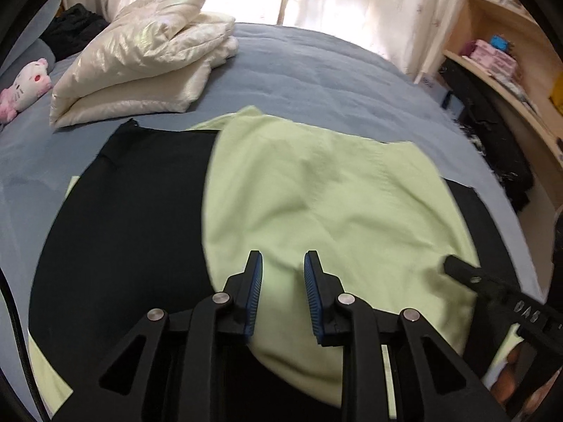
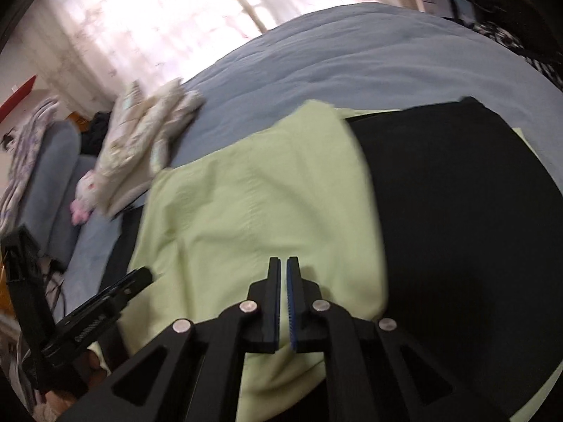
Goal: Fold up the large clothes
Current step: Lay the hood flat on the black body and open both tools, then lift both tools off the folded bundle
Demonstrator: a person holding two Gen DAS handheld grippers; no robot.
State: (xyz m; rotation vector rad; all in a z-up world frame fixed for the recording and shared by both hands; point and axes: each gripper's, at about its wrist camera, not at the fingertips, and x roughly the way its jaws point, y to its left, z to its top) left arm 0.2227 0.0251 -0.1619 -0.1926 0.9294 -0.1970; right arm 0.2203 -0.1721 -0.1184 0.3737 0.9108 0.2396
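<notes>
Now your left gripper (image 1: 283,263) hangs with fingers spread and your right gripper (image 2: 283,267) with fingers pressed together, both over the smooth pale-green garment (image 1: 316,193) lying on black cloth (image 1: 133,211).

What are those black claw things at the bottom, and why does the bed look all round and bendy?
Those are grippers, pinching tools a person holds, one in each hand. A tiny camera sits on each, so one picture looks along the left gripper and the other along the right gripper. The camera lens bends everything, so the flat blue bed looks round. On the bed lies a black cloth with a light green garment on top. Further back are folded cream bedding and a pink plush toy. The left gripper is open; the right is pinched shut. Neither holds anything.
</notes>
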